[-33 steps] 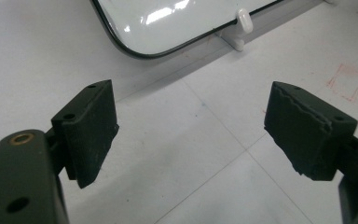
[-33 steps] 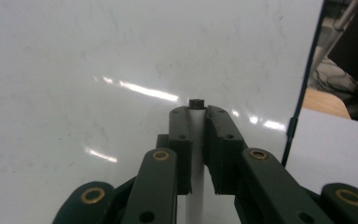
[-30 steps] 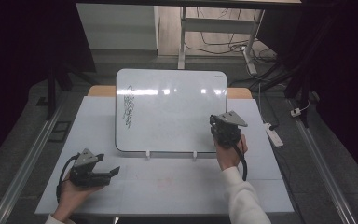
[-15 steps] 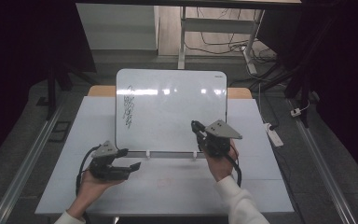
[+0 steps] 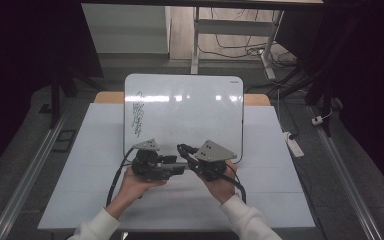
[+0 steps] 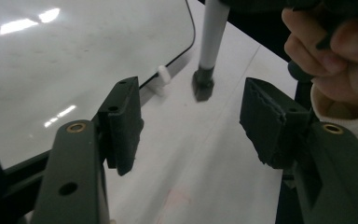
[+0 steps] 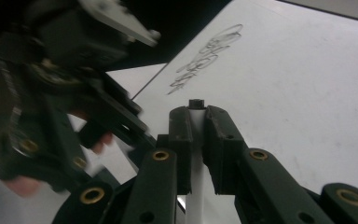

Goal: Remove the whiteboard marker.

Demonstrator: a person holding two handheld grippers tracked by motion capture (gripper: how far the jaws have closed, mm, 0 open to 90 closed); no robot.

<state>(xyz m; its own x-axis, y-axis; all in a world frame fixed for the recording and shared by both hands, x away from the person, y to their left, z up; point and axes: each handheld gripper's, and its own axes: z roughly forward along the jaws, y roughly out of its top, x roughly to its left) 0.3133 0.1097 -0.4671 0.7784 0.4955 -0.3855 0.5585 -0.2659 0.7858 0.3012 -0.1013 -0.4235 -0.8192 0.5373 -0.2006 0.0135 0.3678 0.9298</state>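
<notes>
My right gripper (image 5: 184, 148) is clamped tight on a white marker (image 7: 195, 154). In the right gripper view the marker's body runs up between the two black pads, which press it from both sides, and its dark cap end (image 7: 196, 103) pokes out just past the fingertips (image 7: 179, 122). In the left gripper view the same marker (image 6: 210, 35) hangs down from my right hand (image 6: 328, 44), with its dark cap (image 6: 203, 85) close above the counter (image 6: 205, 154).

My left gripper (image 5: 179, 166) stands partly open. Its jaws have just been closing, and nothing lies between them: in the left gripper view the gap shows bare counter, with the marker's cap farther off and roughly in line with that gap. The pads (image 6: 123, 122) touch nothing.

From the high view my two grippers meet near the middle of the counter (image 5: 280, 200), just in front of the near edge of the whiteboard (image 5: 190, 112), their tips pointing toward each other and close together. Whether they touch I cannot tell. The whiteboard lies flat on the counter, with a black scribble (image 5: 138, 113) down its left side; that scribble (image 7: 205, 53) also shows beyond my right gripper's fingertips in the right gripper view. A small white clip (image 6: 163, 74) sits at the whiteboard's edge, near the marker's cap.
</notes>
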